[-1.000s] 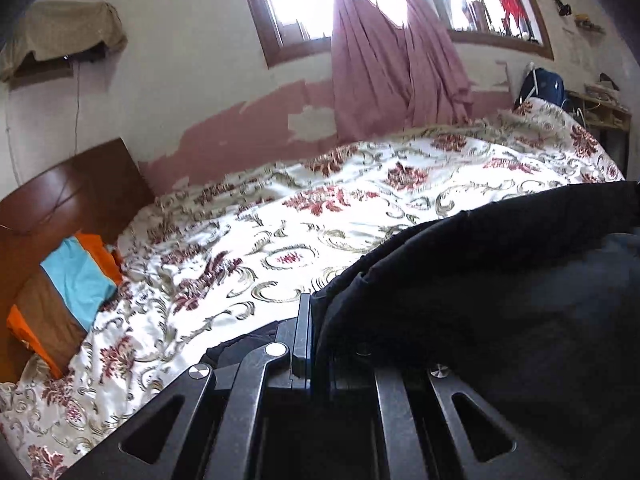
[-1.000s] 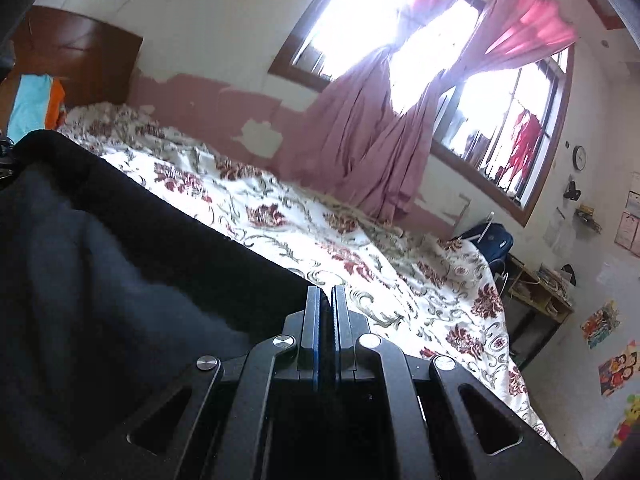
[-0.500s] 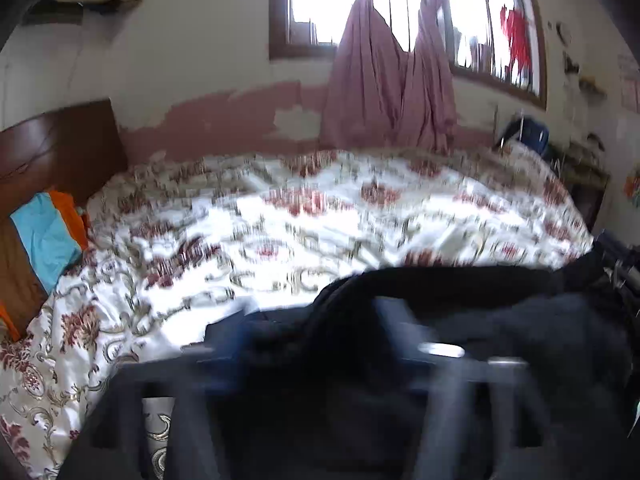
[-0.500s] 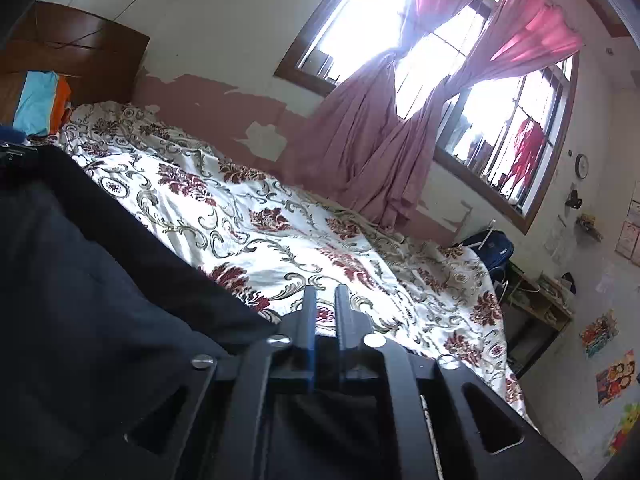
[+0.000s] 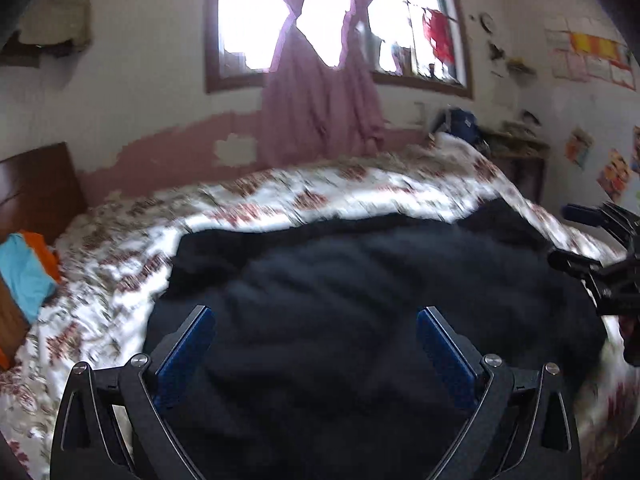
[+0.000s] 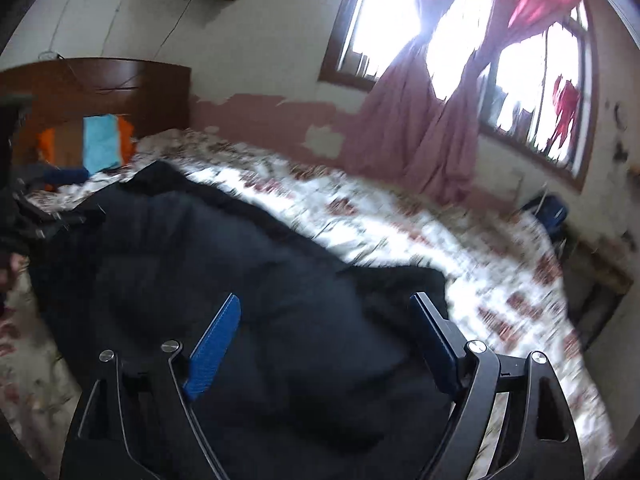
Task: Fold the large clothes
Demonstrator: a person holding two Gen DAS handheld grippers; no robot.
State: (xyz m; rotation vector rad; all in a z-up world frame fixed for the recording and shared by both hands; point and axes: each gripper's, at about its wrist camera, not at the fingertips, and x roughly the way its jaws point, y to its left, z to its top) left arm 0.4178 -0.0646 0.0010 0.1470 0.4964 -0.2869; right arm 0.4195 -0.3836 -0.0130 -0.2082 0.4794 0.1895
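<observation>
Left wrist view. Left hand-held gripper (image 5: 312, 320) spread wide, jaws just opened, blue pads bare, nothing pinched. Dark garment (image 5: 360, 300) directly ahead and beneath, filling the gap between the fingers without being pressed; lies in a broad mound on the floral bedspread (image 5: 120, 280). Far edge of the cloth ahead, a folded corner ahead-left. Right hand-held gripper (image 5: 576, 240) off to the right at the garment's far side, also clear of the cloth. Frame blurred; fabric detail poor.

Handling, as judged: thick, soft, puffy-looking, likely bulky rather than heavy; no stiffness, so will sag and drag from any single hold. Matte surface, probably not slippery. Not fragile. Best taken at an edge or corner through one or two layers only, both grippers well apart along the same edge.

Right wrist view. Right hand-held gripper (image 6: 324, 320) spread, jaws just opened, nothing between the pads but loose cloth below. Dark garment (image 6: 220, 280) ahead and to the left; its rounded end just ahead-right, bedspread (image 6: 400, 216) beyond. Folded clothes (image 6: 100, 144) far ahead-left by the headboard (image 6: 100, 84).

Containers: none visible in either view.
</observation>
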